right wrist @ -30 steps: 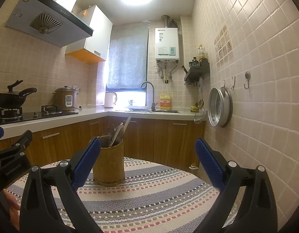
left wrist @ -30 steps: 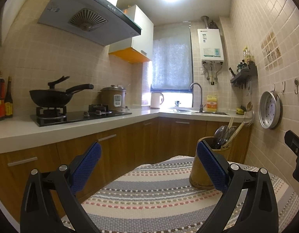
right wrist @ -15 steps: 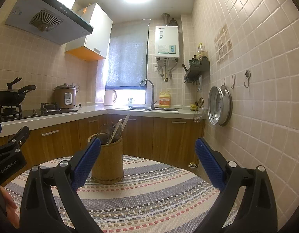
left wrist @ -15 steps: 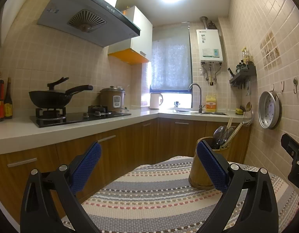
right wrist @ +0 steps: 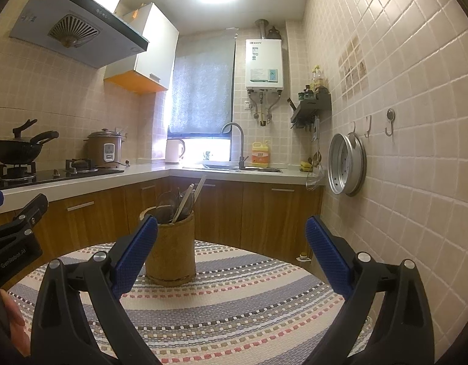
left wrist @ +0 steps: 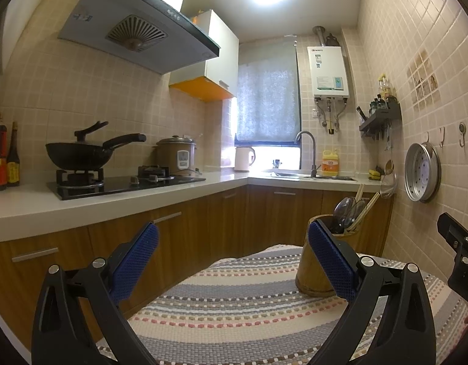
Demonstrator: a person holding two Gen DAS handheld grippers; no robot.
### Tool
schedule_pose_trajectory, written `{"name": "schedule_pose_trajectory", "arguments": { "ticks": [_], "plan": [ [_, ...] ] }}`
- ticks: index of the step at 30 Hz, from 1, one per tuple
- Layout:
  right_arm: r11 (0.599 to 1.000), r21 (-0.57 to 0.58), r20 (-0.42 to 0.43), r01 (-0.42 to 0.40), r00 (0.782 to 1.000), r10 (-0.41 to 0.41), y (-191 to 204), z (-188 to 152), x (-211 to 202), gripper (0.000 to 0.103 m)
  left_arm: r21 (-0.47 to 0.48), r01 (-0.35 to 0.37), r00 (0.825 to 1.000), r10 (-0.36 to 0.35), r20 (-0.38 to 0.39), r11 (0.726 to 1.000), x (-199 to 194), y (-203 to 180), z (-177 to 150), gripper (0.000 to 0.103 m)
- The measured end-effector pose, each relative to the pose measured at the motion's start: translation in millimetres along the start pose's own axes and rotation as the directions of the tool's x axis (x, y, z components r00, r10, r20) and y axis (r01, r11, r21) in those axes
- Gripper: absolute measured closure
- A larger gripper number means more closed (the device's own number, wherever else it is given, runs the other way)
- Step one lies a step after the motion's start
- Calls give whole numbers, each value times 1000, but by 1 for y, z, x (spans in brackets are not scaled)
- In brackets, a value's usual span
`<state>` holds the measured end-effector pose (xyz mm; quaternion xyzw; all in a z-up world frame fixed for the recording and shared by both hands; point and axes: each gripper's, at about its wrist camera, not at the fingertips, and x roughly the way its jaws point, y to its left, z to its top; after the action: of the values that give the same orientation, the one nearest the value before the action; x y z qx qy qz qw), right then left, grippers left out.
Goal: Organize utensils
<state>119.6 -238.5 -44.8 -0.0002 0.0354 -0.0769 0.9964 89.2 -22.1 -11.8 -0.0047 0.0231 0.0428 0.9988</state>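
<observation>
L tongs [left wrist: 232,261] spread wide, nothing between blue textured pads. R tongs [right wrist: 231,257] same, empty. Both hovering over striped woven mat [right wrist: 234,298] on round counter. Bamboo holder [right wrist: 170,251] upright on mat, cylindrical, rough-grained; spoons [left wrist: 346,213] & chopsticks [right wrist: 190,196] standing inside, leaning. No loose utensils in sight. Fits either pre-sort or already tidied; can't call next move.

My left gripper [left wrist: 232,269] and right gripper [right wrist: 231,263] are black frames with silver screws [left wrist: 99,262] and blue textured pads [right wrist: 326,255].
</observation>
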Motion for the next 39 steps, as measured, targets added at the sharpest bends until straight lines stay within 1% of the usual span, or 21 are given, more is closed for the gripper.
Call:
{"name": "schedule_pose_trajectory", "arguments": {
  "ticks": [12,23,31,39],
  "plan": [
    [1000,14,6,-14,1000,14,-2,1,-1,9,1,8,1000,-8,2,1000,1,3,-1,8],
    [1000,7,0,-20,1000,20,-1,-1,1,9,16,32,999,-32,-1,999,2,0,-3,8],
    [1000,14,0,-16,1000,16,-2,-2,0,9,21,36,999,-36,-2,999,0,0,-3,8],
    [1000,20,-5,-7,1000,7,-6,-2,0,9,15,43,999,-43,-20,999,4,2,-3,8]
  ]
}}
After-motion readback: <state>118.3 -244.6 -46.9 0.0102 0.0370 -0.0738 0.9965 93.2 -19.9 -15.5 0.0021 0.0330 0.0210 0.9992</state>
